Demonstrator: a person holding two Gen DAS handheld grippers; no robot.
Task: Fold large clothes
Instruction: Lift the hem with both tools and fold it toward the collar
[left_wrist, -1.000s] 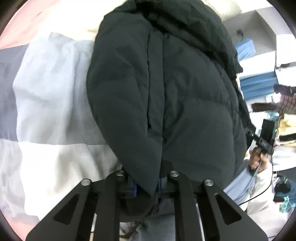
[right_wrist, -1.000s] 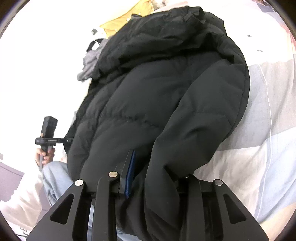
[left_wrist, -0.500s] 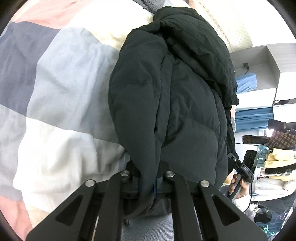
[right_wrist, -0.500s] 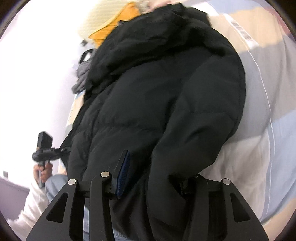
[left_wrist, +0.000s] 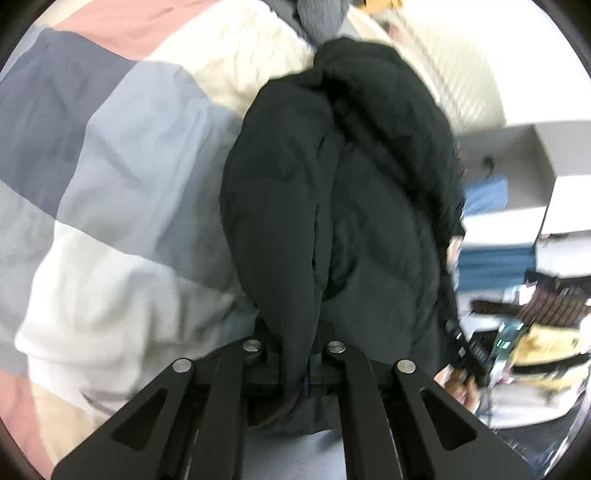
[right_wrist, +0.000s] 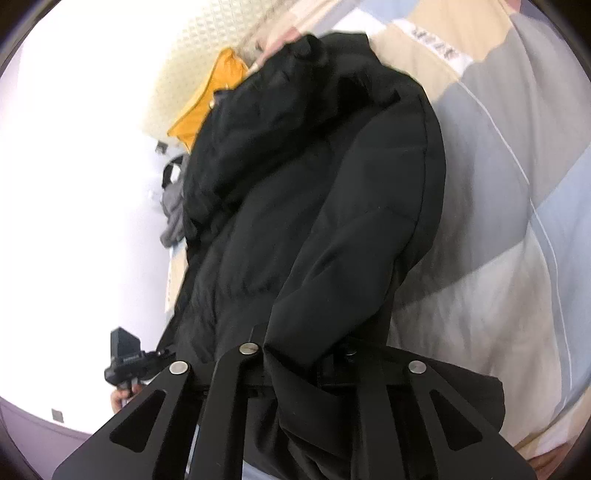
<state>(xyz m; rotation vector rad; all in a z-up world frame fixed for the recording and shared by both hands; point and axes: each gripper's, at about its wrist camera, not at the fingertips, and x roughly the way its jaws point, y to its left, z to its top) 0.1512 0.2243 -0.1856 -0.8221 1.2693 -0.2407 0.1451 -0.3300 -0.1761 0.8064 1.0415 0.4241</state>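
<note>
On the quilt, a white tag bears unreadable print.

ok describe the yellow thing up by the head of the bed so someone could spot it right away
In the right wrist view, start from the patchwork duvet with the black puffer jacket lying on it. Follow the jacket to its far end, by the cream textured headboard. The mustard-yellow fabric pokes out beside the jacket's hood, the only bright warm colour among black, grey and cream.
</note>
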